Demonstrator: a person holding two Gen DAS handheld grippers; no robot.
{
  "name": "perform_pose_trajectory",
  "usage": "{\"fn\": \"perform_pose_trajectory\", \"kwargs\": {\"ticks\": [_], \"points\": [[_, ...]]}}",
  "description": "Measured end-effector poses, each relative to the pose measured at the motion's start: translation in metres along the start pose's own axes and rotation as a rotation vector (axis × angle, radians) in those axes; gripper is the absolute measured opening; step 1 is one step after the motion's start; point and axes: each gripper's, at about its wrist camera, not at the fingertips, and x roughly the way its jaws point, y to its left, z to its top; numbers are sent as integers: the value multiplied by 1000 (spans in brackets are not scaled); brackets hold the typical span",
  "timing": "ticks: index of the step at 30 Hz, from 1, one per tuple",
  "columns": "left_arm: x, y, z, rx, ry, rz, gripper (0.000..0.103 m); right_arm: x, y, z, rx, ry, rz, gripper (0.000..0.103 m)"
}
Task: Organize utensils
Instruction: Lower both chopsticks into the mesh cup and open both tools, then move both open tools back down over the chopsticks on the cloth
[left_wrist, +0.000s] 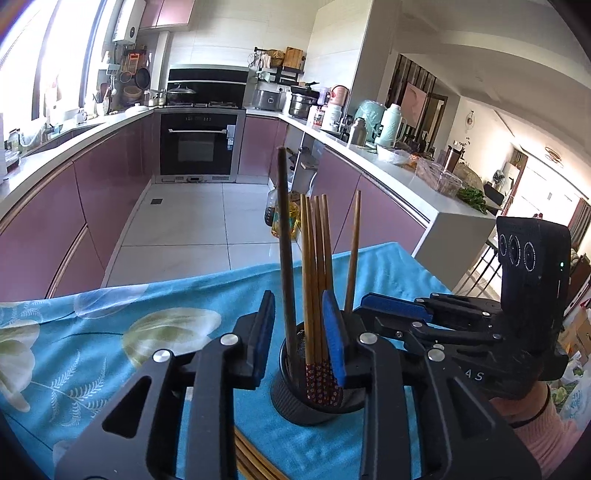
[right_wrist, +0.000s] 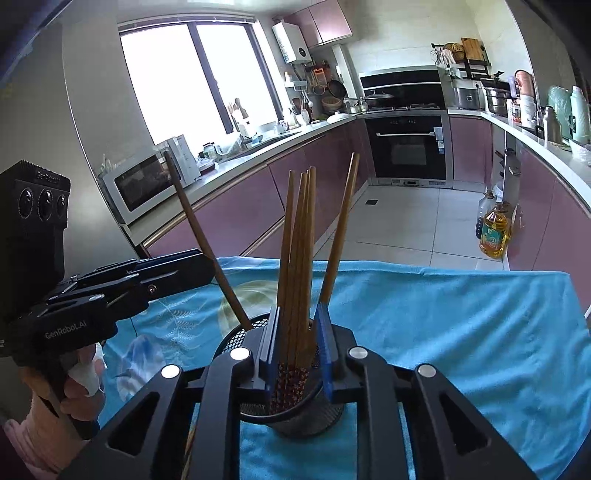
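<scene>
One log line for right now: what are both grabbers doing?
chopsticks: standing in mesh holder | left gripper: open, chopsticks between jaws | right gripper: open, chopsticks between jaws | holder: on blue cloth

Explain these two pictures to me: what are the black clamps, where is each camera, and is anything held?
No robot here: a person holds a hand-operated gripper in each hand, each carrying a forward-looking fisheye camera. One picture looks along the left gripper, the other along the right gripper. On the blue floral cloth stands a black mesh holder full of upright wooden chopsticks. Both grippers' jaws stand slightly apart around chopsticks; nothing looks clamped. More chopsticks lie on the cloth.
</scene>
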Motion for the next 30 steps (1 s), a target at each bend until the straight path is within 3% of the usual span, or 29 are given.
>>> {"fn": "perform_pose_trajectory", "kwargs": {"ticks": [10, 15, 23, 30], "points": [[-36, 4, -20, 14, -56, 38, 41, -34, 31, -20, -78, -61, 70, 40], [-57, 12, -52, 15, -54, 88, 52, -35, 48, -43, -126, -10, 138, 49], [-56, 36, -120, -36, 89, 164, 53, 9, 66, -100, -143, 193, 147, 50], [-48, 43, -161, -63, 179, 202, 54, 21, 69, -116, -115, 225, 113, 61]]}}
